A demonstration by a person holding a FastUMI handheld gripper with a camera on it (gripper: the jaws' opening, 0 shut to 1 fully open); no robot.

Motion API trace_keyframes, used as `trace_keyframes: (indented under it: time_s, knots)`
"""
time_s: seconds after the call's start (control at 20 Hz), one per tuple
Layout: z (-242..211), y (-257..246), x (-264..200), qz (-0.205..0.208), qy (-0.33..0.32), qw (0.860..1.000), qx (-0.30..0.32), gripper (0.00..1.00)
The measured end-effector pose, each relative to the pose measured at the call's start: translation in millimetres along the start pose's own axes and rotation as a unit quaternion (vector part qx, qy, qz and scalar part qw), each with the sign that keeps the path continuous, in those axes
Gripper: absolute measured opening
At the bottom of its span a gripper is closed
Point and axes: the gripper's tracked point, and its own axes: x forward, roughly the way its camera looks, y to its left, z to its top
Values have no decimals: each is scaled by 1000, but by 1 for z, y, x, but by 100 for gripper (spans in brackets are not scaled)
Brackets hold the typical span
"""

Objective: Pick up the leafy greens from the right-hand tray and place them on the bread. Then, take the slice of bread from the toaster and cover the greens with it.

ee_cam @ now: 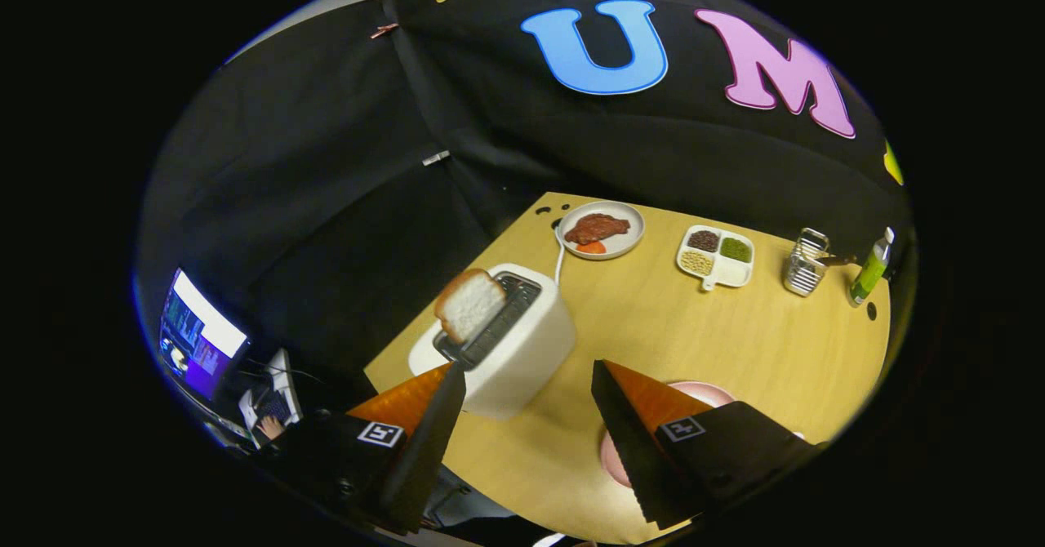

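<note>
A: What was the gripper (529,375) doing?

B: Its fingers were spread wide and held nothing. They sat at the bottom centre of the frame, above the wooden worktop (653,326).

A: And the bread?

B: One slice of bread (469,304) stood tilted in the slot of the white toaster (510,351), left of centre, just beyond the left finger (424,433). The toaster lay partly between the two fingers.

A: Where was the plate?

B: A pink plate (709,392) showed at lower right, mostly hidden behind the right finger (629,441). I couldn't tell what lay on it.

A: Anything further back?

B: In the upper middle, a white plate (602,232) carried a brown piece of meat (596,227) and something orange. To its right stood a divided tray (717,256) with a green filling (735,249) in one compartment and darker and pale fillings in others. Further right were a metal rack (807,263) and a green bottle (870,269).

A: And at lower left?

B: A lit monitor (198,339), off the worktop.
</note>
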Motion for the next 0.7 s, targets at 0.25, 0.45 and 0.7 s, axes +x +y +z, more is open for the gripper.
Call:
trace_keyframes:
  time_s: [0.25, 0.45, 0.7]
  knots:
    - [16, 52, 55, -7, 5, 1000, -13, 97]
    - [10, 65, 101, -44, 26, 998, -23, 97]
    - [9, 66, 145, -88, 43, 995, -5, 98]
